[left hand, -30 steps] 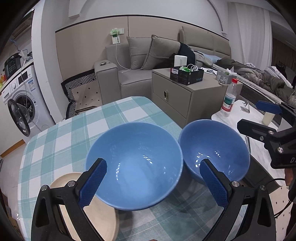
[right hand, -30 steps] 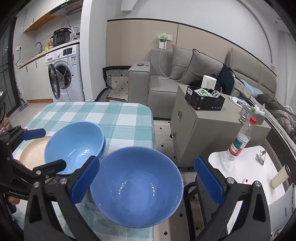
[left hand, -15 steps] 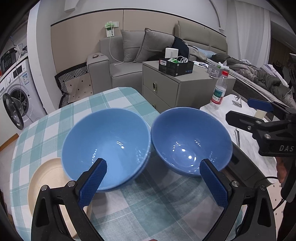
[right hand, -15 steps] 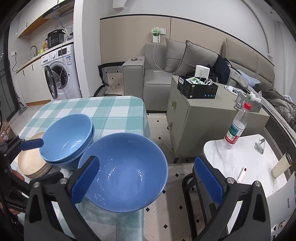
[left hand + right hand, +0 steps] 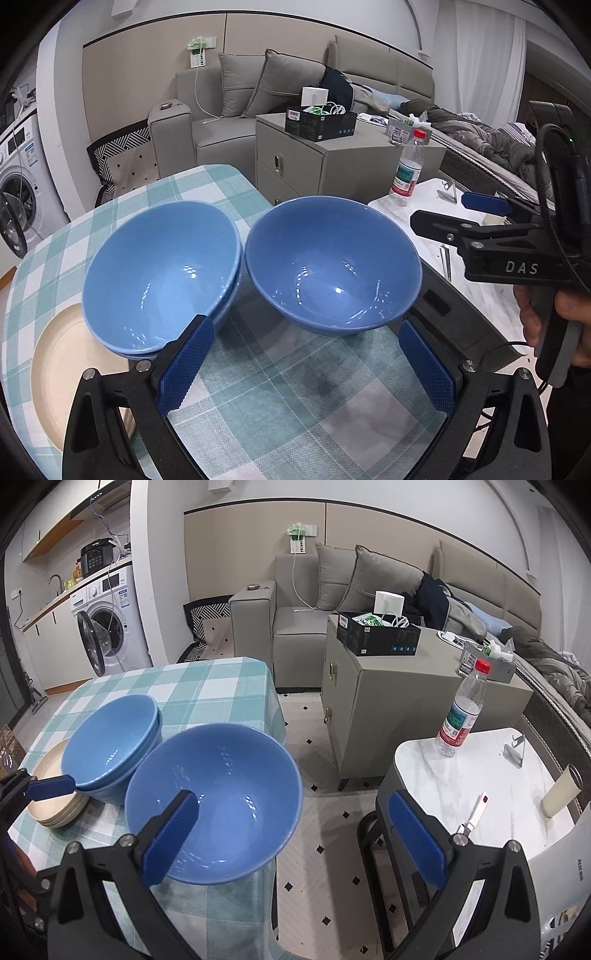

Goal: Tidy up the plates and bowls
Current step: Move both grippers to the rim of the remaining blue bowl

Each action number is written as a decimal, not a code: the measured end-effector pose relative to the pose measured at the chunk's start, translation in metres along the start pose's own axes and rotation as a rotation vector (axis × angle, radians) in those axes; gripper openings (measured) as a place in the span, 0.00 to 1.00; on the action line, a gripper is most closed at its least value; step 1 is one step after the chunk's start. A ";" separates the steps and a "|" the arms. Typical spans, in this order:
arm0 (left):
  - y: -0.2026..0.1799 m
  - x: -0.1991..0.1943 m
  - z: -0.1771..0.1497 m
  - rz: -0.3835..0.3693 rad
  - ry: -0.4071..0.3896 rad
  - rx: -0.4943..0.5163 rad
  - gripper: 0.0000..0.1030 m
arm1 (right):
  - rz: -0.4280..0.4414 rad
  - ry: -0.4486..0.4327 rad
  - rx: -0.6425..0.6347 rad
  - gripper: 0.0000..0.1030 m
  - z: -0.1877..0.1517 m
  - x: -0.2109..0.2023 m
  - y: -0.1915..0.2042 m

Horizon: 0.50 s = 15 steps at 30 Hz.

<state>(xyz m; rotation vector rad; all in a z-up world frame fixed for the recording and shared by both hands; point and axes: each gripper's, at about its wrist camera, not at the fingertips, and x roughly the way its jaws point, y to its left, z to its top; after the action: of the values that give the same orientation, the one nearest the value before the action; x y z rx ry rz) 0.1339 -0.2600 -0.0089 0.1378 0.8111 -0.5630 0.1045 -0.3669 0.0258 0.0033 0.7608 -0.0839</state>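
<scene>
Bowls on checked tablecloth [image 5: 288, 413]: stacked blue bowls [image 5: 159, 273] rest on beige plates [image 5: 55, 805]; single blue bowl [image 5: 332, 266] just beside them, possibly touching. Left gripper [image 5: 306, 365] and right gripper [image 5: 291, 834] both spread wide, holding nothing.

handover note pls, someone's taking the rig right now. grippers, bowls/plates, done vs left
Left gripper: open, empty, low over the checked table.
Right gripper: open, empty, at the single blue bowl by the table's edge.
Done: two blue bowls nested, resting on the beige plates.
Left: add the single bowl to the nested pair. How many plates are in the pile is hard to tell.
</scene>
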 end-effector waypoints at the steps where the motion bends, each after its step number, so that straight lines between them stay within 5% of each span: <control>1: -0.002 0.001 0.000 0.001 0.001 0.002 0.99 | -0.001 0.003 0.003 1.00 0.000 0.001 -0.002; 15: 0.000 0.032 0.002 0.014 0.037 -0.092 0.99 | 0.017 0.057 0.052 1.00 -0.012 0.026 -0.022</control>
<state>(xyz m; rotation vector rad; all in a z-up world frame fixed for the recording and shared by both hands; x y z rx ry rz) 0.1523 -0.2742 -0.0304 0.0692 0.8695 -0.5105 0.1129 -0.3900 -0.0001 0.0615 0.8152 -0.0880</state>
